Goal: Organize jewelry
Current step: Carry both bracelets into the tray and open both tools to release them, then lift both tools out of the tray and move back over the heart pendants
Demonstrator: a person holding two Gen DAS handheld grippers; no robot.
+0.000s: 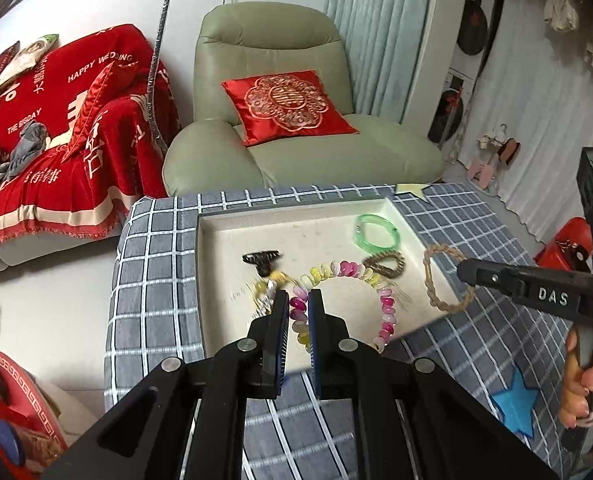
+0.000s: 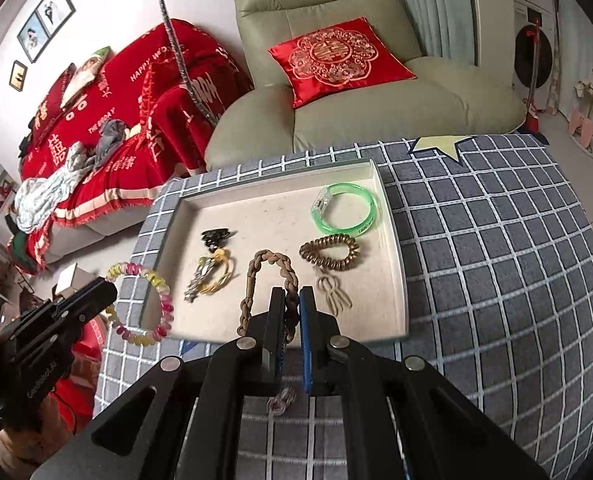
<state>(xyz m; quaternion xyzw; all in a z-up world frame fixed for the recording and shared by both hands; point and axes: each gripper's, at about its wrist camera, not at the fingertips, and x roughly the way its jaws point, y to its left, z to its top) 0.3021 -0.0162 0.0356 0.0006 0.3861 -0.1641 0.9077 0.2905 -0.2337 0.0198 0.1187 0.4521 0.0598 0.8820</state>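
My left gripper [image 1: 298,300] is shut on a pink, white and yellow bead bracelet [image 1: 348,269], which hangs in a loop over the white tray [image 1: 224,248]. In the right wrist view that left gripper [image 2: 110,286] holds the bead bracelet [image 2: 164,300] over the tray's left edge. My right gripper [image 2: 292,300] is shut on a brown braided cord bracelet [image 2: 252,276] above the tray [image 2: 264,208]. The left wrist view has the right gripper [image 1: 462,272] holding the braided bracelet [image 1: 430,280] at the tray's right rim.
In the tray lie a green bangle [image 2: 320,204], a brown coil hair tie [image 2: 308,252], a black clip [image 2: 215,237], a yellow bracelet with a silver charm [image 2: 216,276] and hairpins [image 2: 332,296]. The tray rests on a grey checked cloth [image 2: 496,280]. A green armchair [image 2: 376,112] stands behind.
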